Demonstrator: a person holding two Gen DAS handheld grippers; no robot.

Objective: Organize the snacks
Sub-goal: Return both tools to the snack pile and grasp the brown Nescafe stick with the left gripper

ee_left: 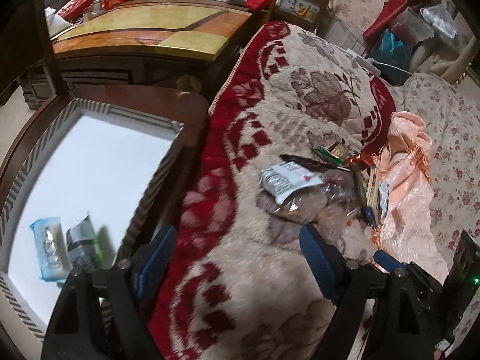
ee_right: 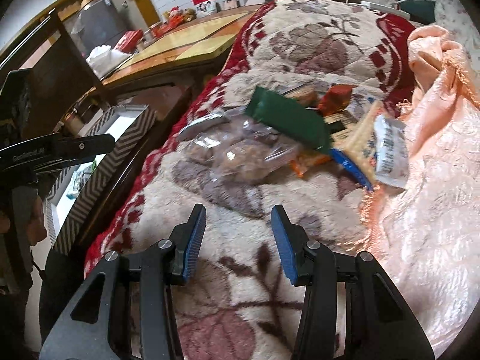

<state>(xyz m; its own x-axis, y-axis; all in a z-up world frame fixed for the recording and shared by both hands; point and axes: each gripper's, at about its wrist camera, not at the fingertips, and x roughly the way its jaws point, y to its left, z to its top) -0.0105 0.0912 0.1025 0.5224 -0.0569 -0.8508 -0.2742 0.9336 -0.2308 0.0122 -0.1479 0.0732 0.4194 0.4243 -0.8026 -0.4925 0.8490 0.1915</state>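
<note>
A heap of snack packets (ee_right: 300,138) is seen lying on a plush cream blanket (ee_left: 255,270) patterned in red, beside a crumpled peach satin cloth (ee_right: 435,156). A green packet (ee_right: 288,120) rests on top of a clear bag of biscuits (ee_right: 237,153). To the left, a chevron-edged white box (ee_left: 99,162) is set on a dark wooden stand, with two packets (ee_left: 66,249) inside. A marble-topped desk (ee_left: 150,33) cluttered with red boxes is seen behind. The left claw (ee_left: 237,258) and right claw (ee_right: 238,240) are both held apart, empty, above the blanket.
</note>
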